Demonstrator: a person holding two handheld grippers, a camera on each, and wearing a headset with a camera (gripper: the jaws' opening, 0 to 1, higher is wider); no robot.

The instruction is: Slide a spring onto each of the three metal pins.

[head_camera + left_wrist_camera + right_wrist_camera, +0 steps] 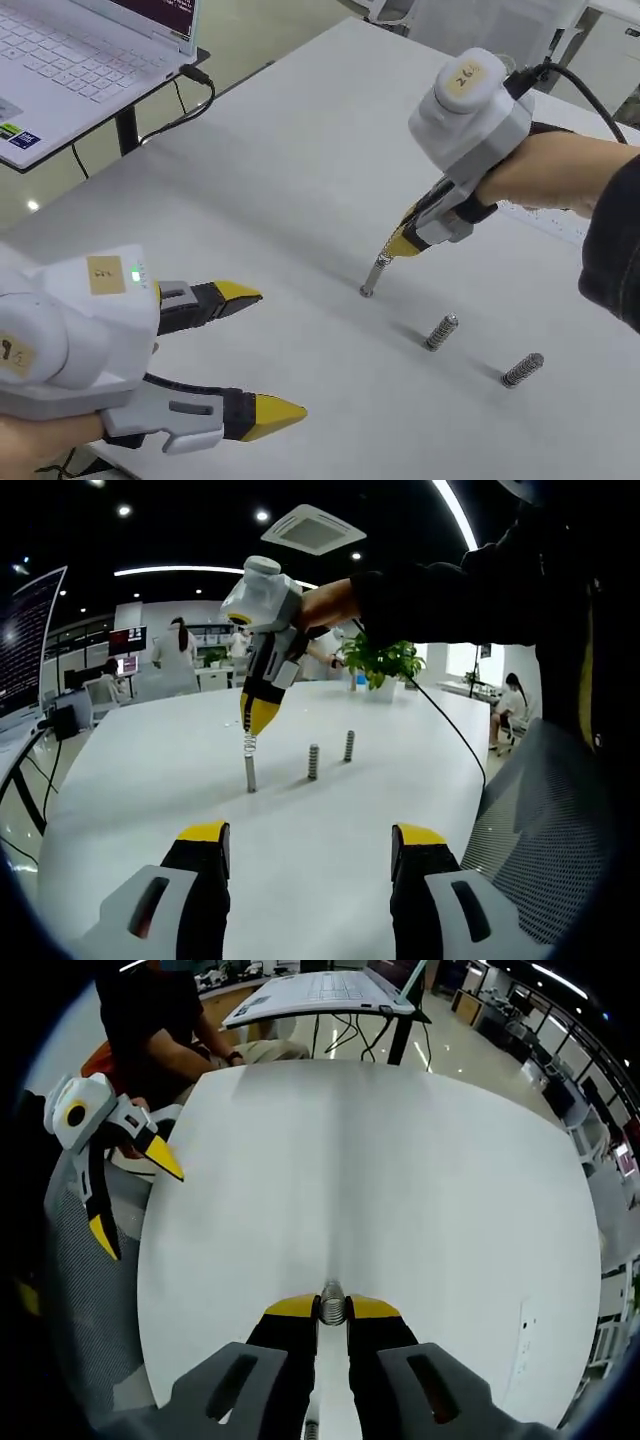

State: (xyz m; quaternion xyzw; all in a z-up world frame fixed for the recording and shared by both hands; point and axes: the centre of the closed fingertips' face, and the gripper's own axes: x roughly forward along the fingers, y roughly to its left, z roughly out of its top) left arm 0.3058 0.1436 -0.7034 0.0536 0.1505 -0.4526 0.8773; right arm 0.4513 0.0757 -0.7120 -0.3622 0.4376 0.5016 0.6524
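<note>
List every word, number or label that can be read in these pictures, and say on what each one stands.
"26", handwritten, slightly unclear: tan sticker on the right gripper.
Tan stickers on the left gripper: handwriting too unclear to read.
Laptop keys, badges and screen: too small or blurred.

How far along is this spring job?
Done: the middle pin and the end pin are sprung. In hand: the right hand-held gripper holds the last spring at the top of the third pin. Left: sliding it down.
</note>
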